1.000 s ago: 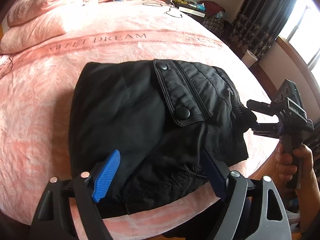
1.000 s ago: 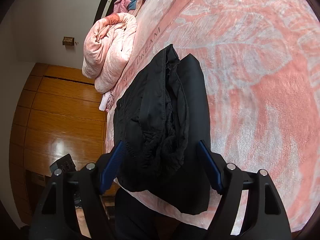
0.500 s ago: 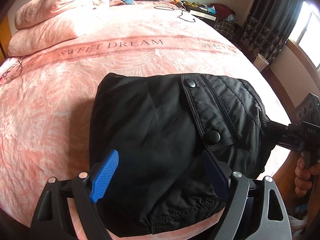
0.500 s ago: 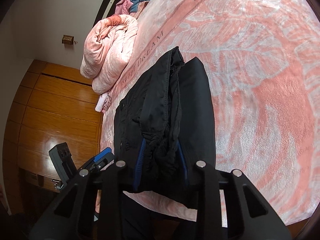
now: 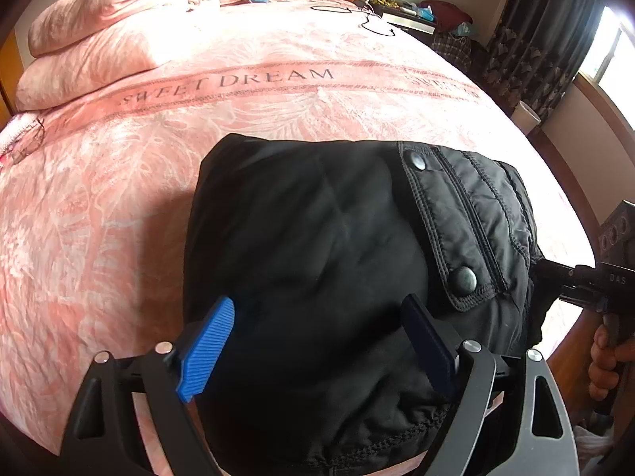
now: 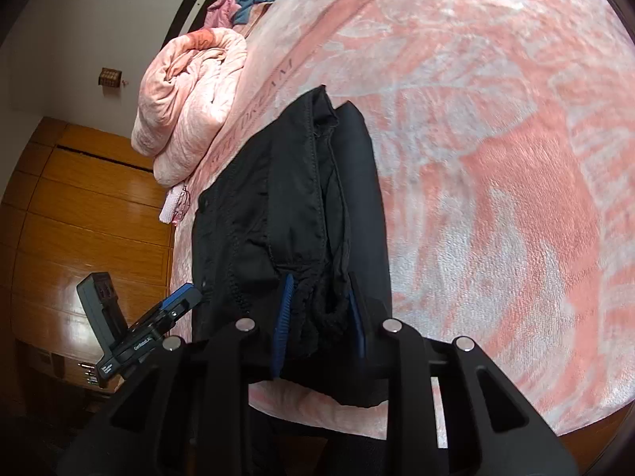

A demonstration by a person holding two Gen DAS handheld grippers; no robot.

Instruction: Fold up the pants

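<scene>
Currently, near to far:
left gripper (image 5: 317, 341): jaws wide apart, hovering over the near end of the pants, blue pads (image 5: 206, 351) either side of the black cloth, not pinching it.
right gripper (image 6: 317, 317): jaws closing, a bunched fold of the pants' edge between the pads and pressed by them. In the left wrist view its body sits at 3 o'clock, nose against the cloth's right side.
hand (image 5: 605, 361): wrapped round the right gripper's handle, at 4 o'clock in the left wrist view.
pants (image 5: 337, 269): black, folded into a thick bundle, lying on the near edge of the bed. Pocket flap (image 5: 456, 226) with two snaps faces up, at 2 o'clock of the bundle.
bed (image 5: 119, 198): pink blanket printed SWEET DREAM, under the pants.
quilt (image 5: 103, 27): pink, rolled up, at 11 o'clock on the far side of the bed, well apart from the pants.
curtain (image 5: 535, 47): dark, at 1 o'clock, beyond the bed.
</scene>
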